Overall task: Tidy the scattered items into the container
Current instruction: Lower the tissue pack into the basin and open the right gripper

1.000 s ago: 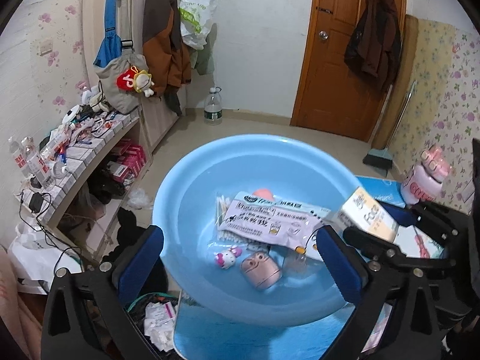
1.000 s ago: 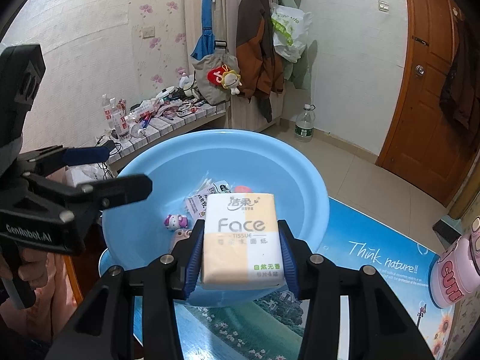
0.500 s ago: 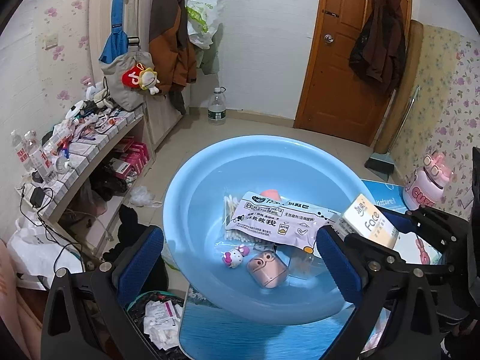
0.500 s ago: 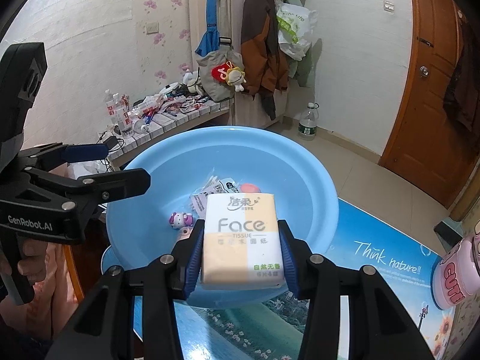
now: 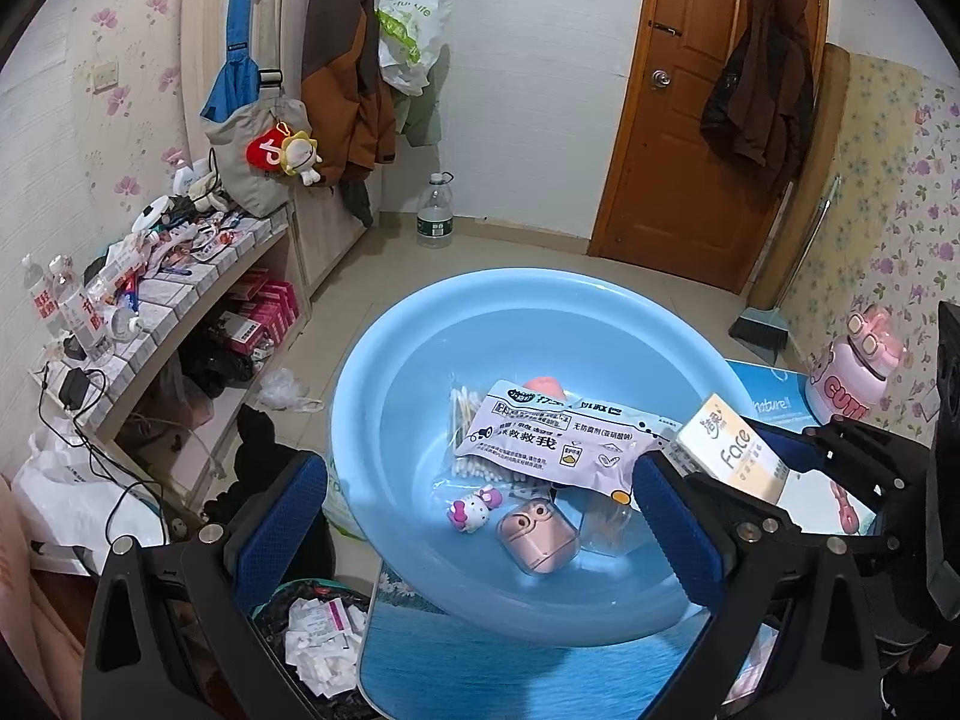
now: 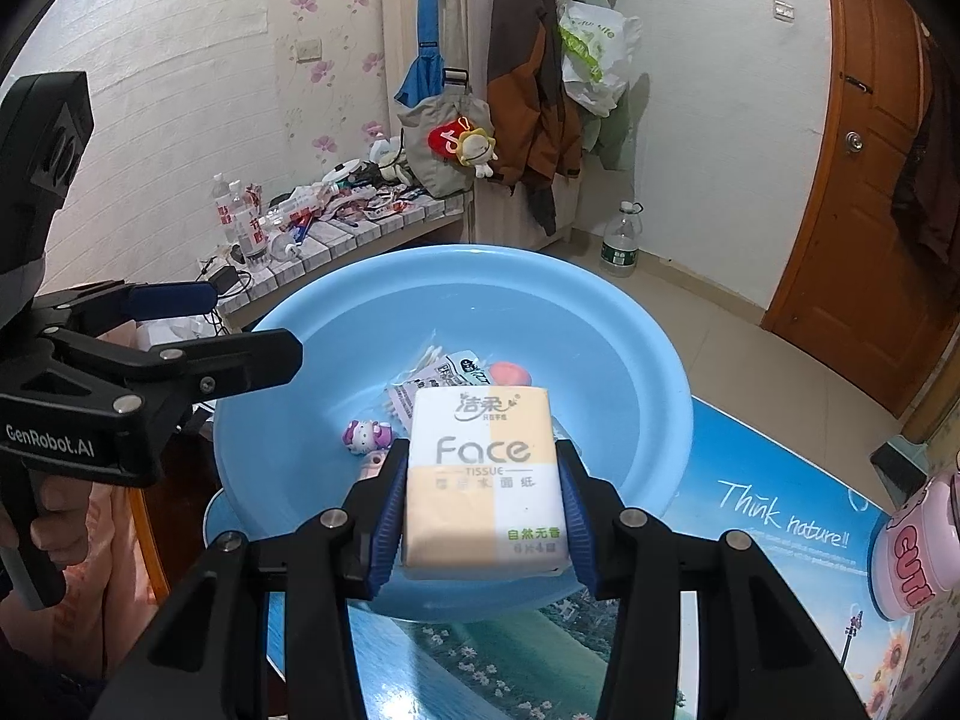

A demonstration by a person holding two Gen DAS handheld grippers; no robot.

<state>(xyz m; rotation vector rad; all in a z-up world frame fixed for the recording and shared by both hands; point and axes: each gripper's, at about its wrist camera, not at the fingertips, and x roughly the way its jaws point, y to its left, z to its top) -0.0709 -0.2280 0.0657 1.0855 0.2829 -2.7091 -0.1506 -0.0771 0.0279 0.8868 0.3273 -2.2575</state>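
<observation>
The right gripper (image 6: pixel 483 504) is clamped on a soft white-and-orange "Face" tissue pack (image 6: pixel 483 471), held above the near rim of the round light-blue plastic basin (image 6: pixel 630 324). The left gripper (image 5: pixel 480 516) hangs empty with jaws wide apart over the basin's near left side. Released here, the pack could catch the rim and tip outward onto the blue printed tabletop (image 6: pixel 774 516), since it sits nearer the basin's edge than its middle.

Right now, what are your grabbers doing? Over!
Right gripper shut on tissue pack, above blue basin's near rim. Left gripper open, empty. Nothing blocking the drop.
</observation>
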